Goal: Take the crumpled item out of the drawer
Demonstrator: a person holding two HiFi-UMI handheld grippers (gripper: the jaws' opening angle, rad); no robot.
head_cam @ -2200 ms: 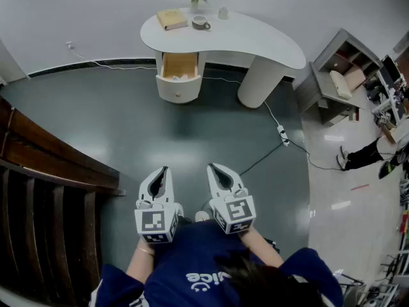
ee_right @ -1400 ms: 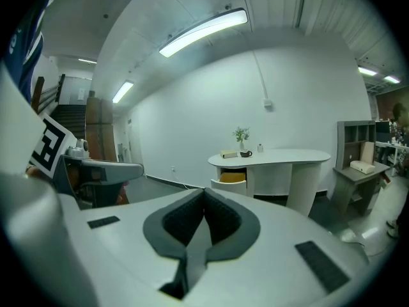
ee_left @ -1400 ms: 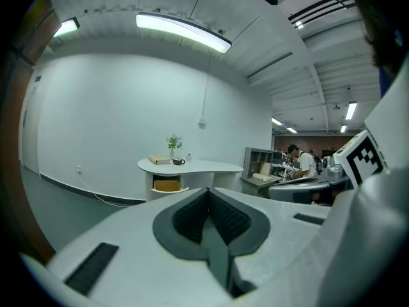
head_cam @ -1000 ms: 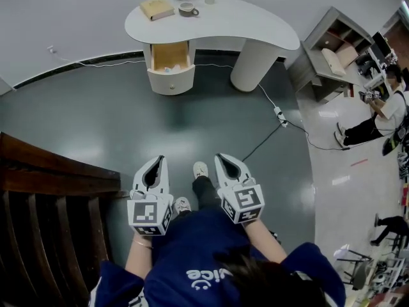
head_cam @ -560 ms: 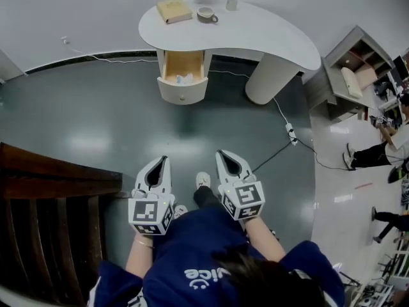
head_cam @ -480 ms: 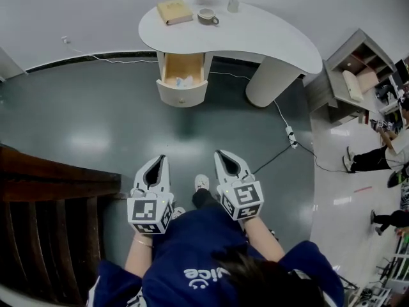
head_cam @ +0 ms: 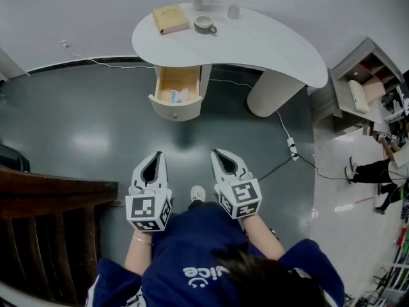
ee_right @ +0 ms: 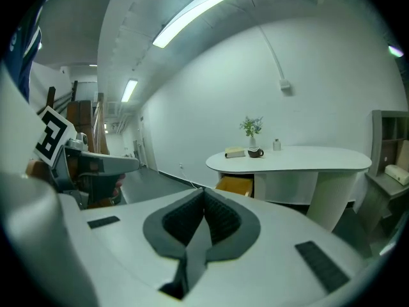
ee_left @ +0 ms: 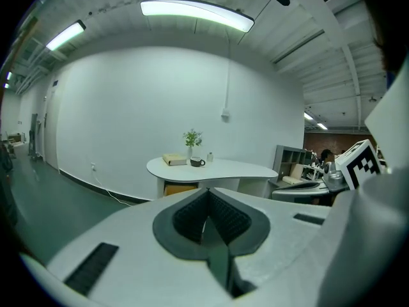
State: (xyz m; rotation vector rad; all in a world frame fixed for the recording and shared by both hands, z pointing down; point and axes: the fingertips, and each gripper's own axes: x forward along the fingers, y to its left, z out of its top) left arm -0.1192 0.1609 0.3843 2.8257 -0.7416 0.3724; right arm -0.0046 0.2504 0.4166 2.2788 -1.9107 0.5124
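Left claw (head_cam: 157, 156) closed, empty; right claw (head_cam: 216, 153) closed, empty; crumpled item (head_cam: 178, 96) lies in open drawer (head_cam: 173, 112).

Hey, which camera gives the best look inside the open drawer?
The head view: it looks down into the drawer, showing a pale crumpled item inside. The left gripper view and right gripper view each catch only its wooden side under the desk, contents hidden.

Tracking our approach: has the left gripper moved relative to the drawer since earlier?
Yes. The left gripper is closer to the open drawer; the floor between them has shrunk.
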